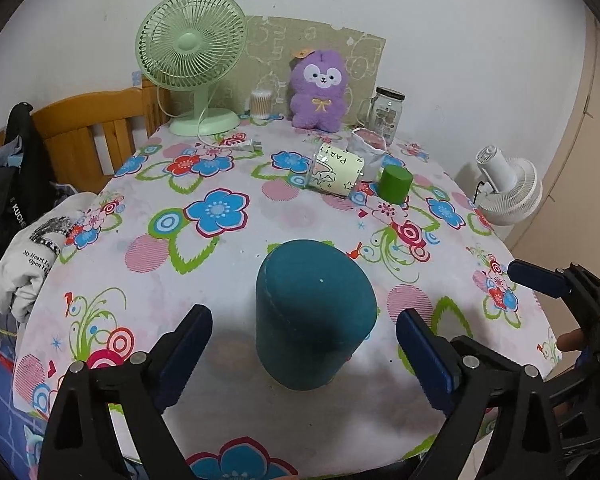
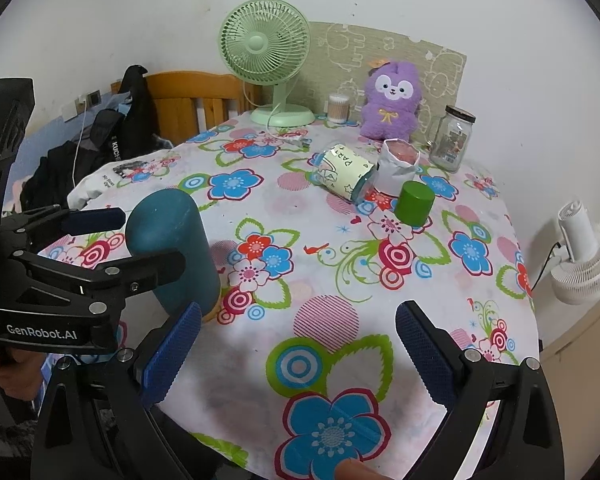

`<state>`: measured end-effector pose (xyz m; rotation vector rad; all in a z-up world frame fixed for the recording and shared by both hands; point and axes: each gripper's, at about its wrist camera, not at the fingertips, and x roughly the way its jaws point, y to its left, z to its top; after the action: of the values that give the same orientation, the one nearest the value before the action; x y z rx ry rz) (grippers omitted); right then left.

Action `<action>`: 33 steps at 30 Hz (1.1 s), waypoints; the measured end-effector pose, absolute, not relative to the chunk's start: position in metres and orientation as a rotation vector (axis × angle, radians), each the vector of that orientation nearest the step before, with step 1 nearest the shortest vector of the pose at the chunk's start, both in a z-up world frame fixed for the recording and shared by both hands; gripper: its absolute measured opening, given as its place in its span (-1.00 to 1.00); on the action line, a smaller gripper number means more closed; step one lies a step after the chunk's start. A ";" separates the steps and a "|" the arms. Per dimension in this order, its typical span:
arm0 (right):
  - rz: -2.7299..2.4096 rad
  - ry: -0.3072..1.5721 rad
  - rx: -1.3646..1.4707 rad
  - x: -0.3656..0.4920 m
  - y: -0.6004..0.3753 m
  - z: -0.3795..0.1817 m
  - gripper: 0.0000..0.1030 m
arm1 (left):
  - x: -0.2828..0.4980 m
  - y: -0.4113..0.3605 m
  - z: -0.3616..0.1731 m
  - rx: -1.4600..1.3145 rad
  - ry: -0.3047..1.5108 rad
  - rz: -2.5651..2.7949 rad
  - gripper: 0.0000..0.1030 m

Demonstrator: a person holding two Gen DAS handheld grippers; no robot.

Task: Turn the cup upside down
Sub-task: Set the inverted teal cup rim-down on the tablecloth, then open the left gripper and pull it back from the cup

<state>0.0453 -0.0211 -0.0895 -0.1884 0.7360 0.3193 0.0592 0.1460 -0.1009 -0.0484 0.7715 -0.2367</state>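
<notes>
A teal cup [image 1: 312,312] stands upside down on the flowered tablecloth [image 1: 228,248], closed base up. My left gripper [image 1: 304,344] is open, its fingers either side of the cup and apart from it. In the right wrist view the cup [image 2: 168,248] is at the left with the left gripper [image 2: 140,240] around it. My right gripper [image 2: 298,344] is open and empty over the cloth, to the right of the cup. It shows at the right edge of the left wrist view [image 1: 540,280].
A clear glass with a paper label [image 1: 336,172] lies on its side. Beside it stand a small green cup [image 1: 396,184] upside down and a white paper cup [image 1: 368,148]. At the back are a green fan [image 1: 192,64], a purple plush [image 1: 320,88] and a jar [image 1: 386,114].
</notes>
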 end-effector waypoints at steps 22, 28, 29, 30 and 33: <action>0.270 0.703 -0.218 0.044 -0.010 -0.066 0.92 | 0.049 0.162 -0.069 -0.075 0.697 -0.239 0.85; 0.228 0.677 -0.192 0.042 -0.004 -0.051 0.92 | 0.046 0.172 -0.059 -0.092 0.672 -0.226 0.87; 0.227 0.669 -0.187 0.042 -0.002 -0.048 0.92 | 0.046 0.174 -0.057 -0.091 0.667 -0.221 0.87; 0.227 0.663 -0.183 0.041 -0.002 -0.045 0.92 | 0.045 0.175 -0.056 -0.090 0.664 -0.218 0.88; 0.226 0.644 -0.184 0.039 0.003 -0.037 0.92 | 0.044 0.181 -0.051 -0.104 0.650 -0.212 0.89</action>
<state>0.0392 0.0031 -0.0373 -0.1840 0.6438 0.2258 0.0440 0.1810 -0.0507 -0.1040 0.6505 -0.2123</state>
